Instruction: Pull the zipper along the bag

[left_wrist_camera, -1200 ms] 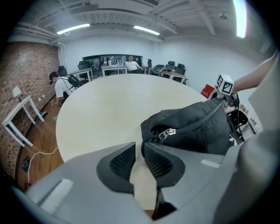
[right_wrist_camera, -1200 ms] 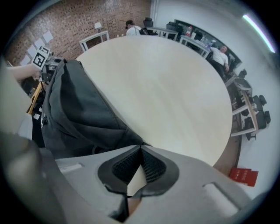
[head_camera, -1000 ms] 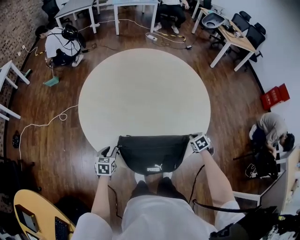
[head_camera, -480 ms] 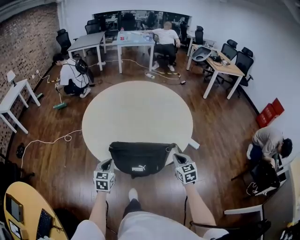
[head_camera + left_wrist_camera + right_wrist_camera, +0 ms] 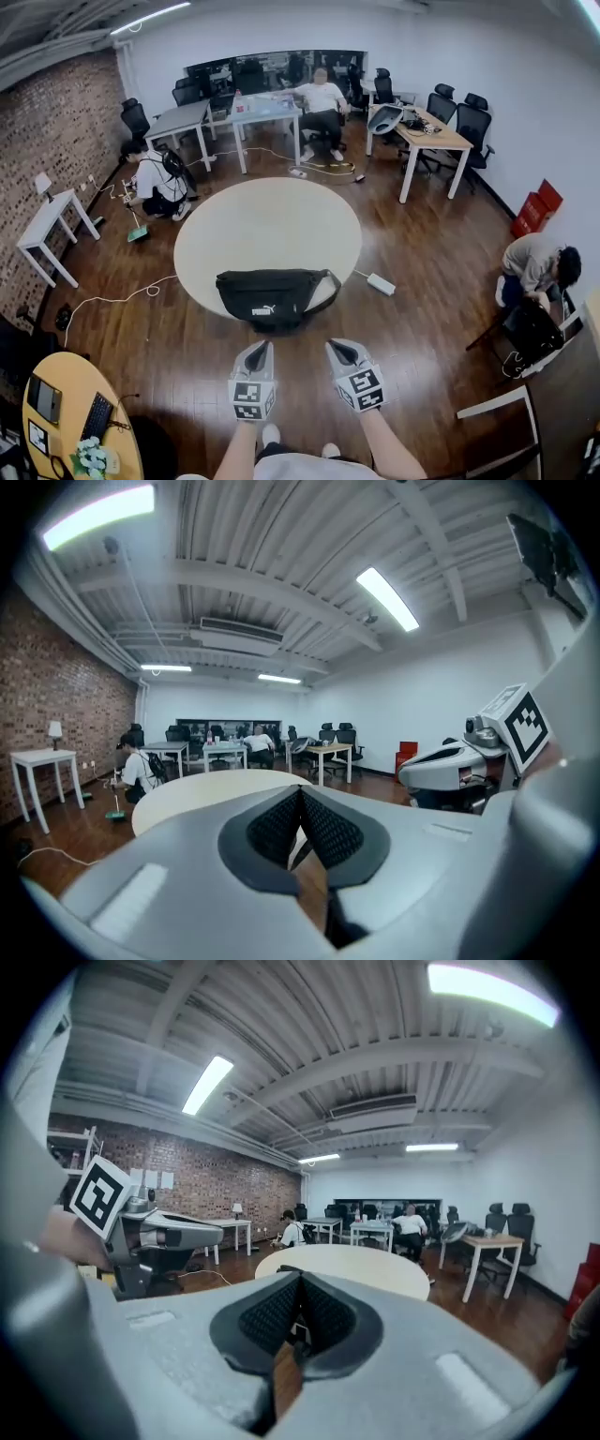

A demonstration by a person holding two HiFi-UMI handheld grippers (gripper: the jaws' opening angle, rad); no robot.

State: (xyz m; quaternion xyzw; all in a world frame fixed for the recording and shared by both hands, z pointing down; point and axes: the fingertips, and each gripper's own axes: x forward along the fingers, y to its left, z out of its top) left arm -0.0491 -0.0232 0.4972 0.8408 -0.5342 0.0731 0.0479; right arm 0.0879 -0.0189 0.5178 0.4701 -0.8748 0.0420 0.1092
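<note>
Whole bag (image 5: 272, 298): head view only

Taking the round table (image 5: 272, 220) as the clock face, with six o'clock toward the wearer, the bag (image 5: 272, 295) is lying on its edge at six. The left gripper (image 5: 258, 349) and right gripper (image 5: 334, 349) are hanging side by side farther out at six, apart from the bag, over the floor. A power strip (image 5: 381, 283) is lying on the floor at four. One person (image 5: 157, 183) is crouching at ten, another (image 5: 321, 97) is sitting at twelve beside a desk (image 5: 262, 108), and a third (image 5: 539, 267) is bending at three, well apart.
</note>
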